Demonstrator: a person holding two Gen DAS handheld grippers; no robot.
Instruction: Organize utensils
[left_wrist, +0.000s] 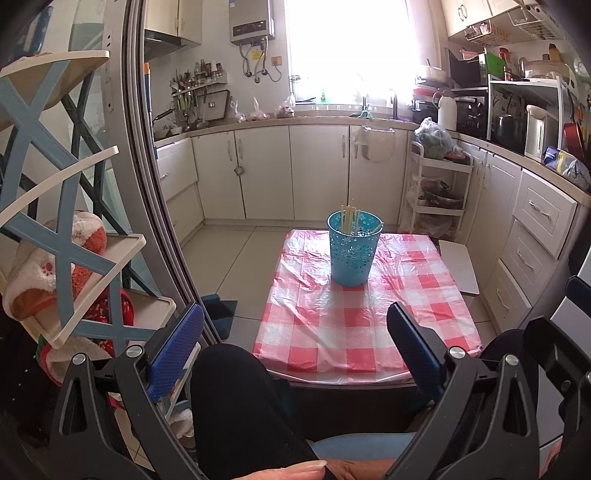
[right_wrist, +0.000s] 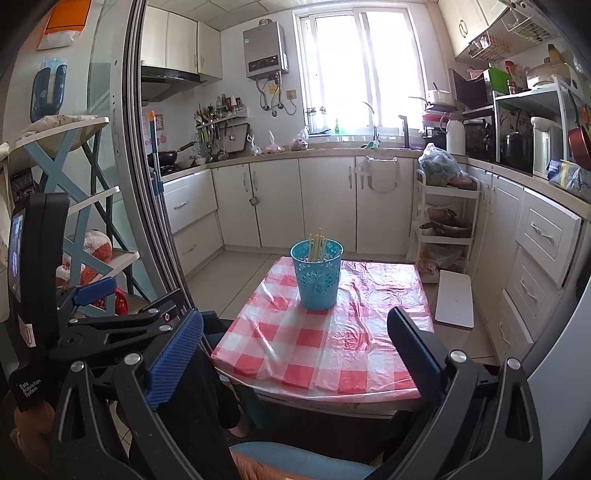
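Sitting upright on the checkered bench is a blue cup holding pale chopsticks — nothing else there. Left hand-held gripper and right hand-held gripper both gape wide, empty, well short of it.

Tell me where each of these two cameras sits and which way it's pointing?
Left wrist: rides on the left gripper, low and back from the checkered table, facing the blue cup and the kitchen window; its open blue fingers and the person's black-clad knee show.
Right wrist: rides on the right gripper, facing the same way; its open fingers and the left gripper at left show.
Shared: table, cup of chopsticks, cabinets, window.
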